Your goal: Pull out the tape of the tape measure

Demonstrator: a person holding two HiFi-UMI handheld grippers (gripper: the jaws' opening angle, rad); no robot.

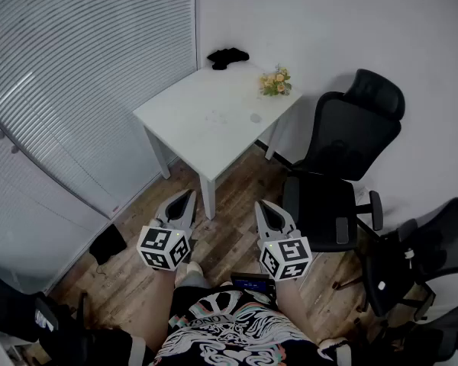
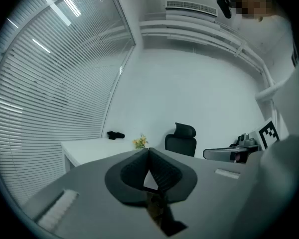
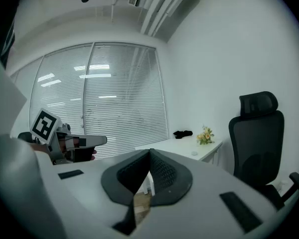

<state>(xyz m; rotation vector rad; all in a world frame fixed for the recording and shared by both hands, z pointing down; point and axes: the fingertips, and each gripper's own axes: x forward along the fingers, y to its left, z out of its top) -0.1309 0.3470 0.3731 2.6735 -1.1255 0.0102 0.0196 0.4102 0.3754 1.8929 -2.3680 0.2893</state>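
left gripper [image 1: 189, 195]: jaws fully together, nothing between them, held level over the wooden floor [image 1: 227, 239]. right gripper [image 1: 262, 206]: same, pads meeting, empty. both are well apart from the table [image 1: 206, 128].

tape measure: not identifiable in any view. candidates on the table are a dark lump [image 1: 227, 57] at the far corner and a small grey round thing [image 1: 255, 117] near the right edge. too small to tell.

risks (judgement): reaching for the wrong item, since the target is unconfirmed. jaws must open before any grasp. approaching shut would push a light case across the smooth top. a pull on the tape without pinning the case would drag it, maybe into the flowers [image 1: 275, 82].

room: blinds [image 1: 84, 59] at left, white square table in the corner, plain wall, black office chairs [image 1: 343, 143] at right.
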